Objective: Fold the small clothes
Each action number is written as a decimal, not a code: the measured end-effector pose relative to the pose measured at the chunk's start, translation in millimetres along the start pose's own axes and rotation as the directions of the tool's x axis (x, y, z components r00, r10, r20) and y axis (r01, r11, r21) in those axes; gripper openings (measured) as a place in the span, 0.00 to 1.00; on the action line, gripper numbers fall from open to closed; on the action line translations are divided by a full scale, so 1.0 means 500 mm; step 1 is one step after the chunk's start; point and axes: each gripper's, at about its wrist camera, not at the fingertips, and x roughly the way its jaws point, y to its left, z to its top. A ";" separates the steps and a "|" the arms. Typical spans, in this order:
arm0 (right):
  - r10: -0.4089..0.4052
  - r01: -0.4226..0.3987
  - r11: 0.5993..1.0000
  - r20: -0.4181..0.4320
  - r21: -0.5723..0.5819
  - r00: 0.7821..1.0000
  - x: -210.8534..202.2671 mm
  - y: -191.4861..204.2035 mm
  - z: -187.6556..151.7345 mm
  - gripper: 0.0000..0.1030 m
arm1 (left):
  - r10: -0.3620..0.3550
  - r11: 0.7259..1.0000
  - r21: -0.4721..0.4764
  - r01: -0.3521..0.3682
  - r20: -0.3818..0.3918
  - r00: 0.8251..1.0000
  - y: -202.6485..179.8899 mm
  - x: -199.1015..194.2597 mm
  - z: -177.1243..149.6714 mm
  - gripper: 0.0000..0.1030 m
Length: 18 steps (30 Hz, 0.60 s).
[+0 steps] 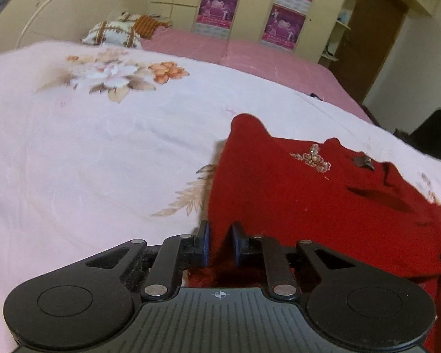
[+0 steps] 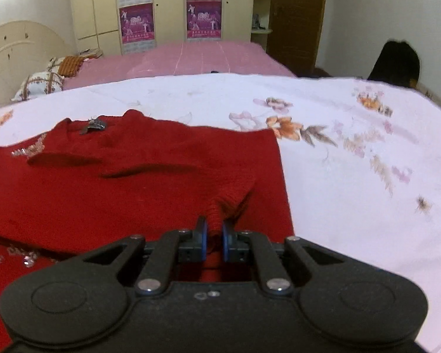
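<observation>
A small red knit sweater (image 1: 308,194) with a beaded flower (image 1: 313,158) on its chest lies on a pale floral bedsheet (image 1: 88,147). My left gripper (image 1: 220,235) is shut on the sweater's left bottom edge, red knit pinched between its blue pads. In the right wrist view the sweater (image 2: 117,182) spreads to the left, its collar with a dark label (image 2: 94,126) at the far side. My right gripper (image 2: 214,229) is shut on a bunched ribbed edge of the sweater (image 2: 220,206), lifted slightly off the rest.
A pink bed cover (image 2: 191,58) and patterned pillows (image 2: 41,83) lie beyond the sheet. A cream headboard (image 2: 14,44), a wardrobe with pink posters (image 2: 170,8) and a brown door (image 2: 297,14) stand at the back. A dark object (image 2: 397,61) is at the far right.
</observation>
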 end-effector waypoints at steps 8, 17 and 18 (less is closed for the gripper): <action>0.013 -0.014 1.000 0.076 0.010 0.997 -0.027 -0.006 0.038 0.40 | 0.005 1.000 0.011 -0.005 0.008 1.000 -0.026 0.027 0.074 0.16; 0.057 -0.055 0.994 -0.014 0.091 0.998 0.040 -0.019 0.046 0.42 | 0.032 0.999 -0.036 -0.032 -0.006 0.999 -0.018 0.117 0.098 0.54; 0.069 -0.067 0.995 -0.020 0.076 0.997 0.044 -0.013 0.046 0.26 | 0.058 0.998 -0.026 -0.058 0.015 0.998 -0.019 0.115 0.093 0.46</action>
